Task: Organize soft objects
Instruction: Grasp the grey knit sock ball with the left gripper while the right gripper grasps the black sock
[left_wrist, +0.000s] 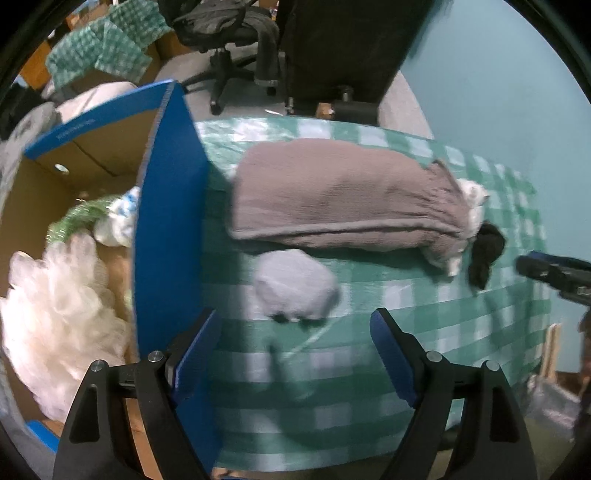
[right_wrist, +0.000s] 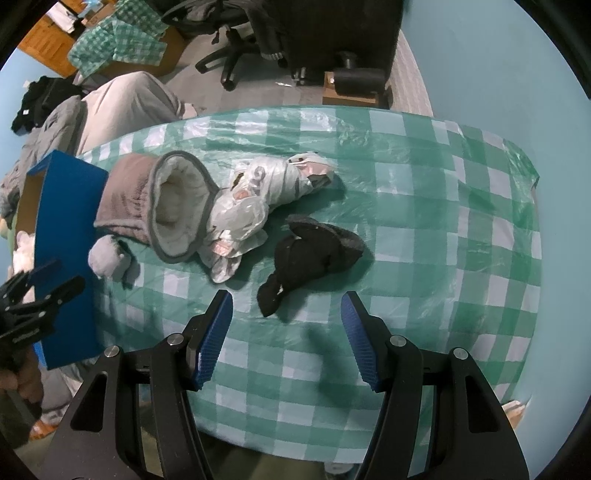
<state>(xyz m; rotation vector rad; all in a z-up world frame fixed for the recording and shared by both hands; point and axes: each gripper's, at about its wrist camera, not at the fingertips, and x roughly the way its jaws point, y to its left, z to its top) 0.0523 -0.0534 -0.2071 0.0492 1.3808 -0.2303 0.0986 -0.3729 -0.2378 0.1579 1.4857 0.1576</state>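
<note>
On the green checked tablecloth (right_wrist: 443, 229) lie a long grey fleece-lined cloth (left_wrist: 340, 195) (right_wrist: 147, 199), a small pale grey soft ball (left_wrist: 295, 288) (right_wrist: 107, 258), a crumpled white plastic bag (right_wrist: 258, 192) and a black soft piece (right_wrist: 317, 251) (left_wrist: 485, 251). My left gripper (left_wrist: 293, 317) hangs open over the cloth, just short of the pale ball, with nothing pressed between its pads. My right gripper (right_wrist: 287, 297) is open too, its fingers either side of the black piece's near tip but apart from it.
A blue cardboard box (left_wrist: 170, 221) (right_wrist: 70, 240) stands at the table's left edge, holding white fluffy stuffing (left_wrist: 62, 314) and green tinsel (left_wrist: 81, 218). Office chairs (right_wrist: 236, 55) and more checked fabric (left_wrist: 107, 44) sit on the floor beyond the table.
</note>
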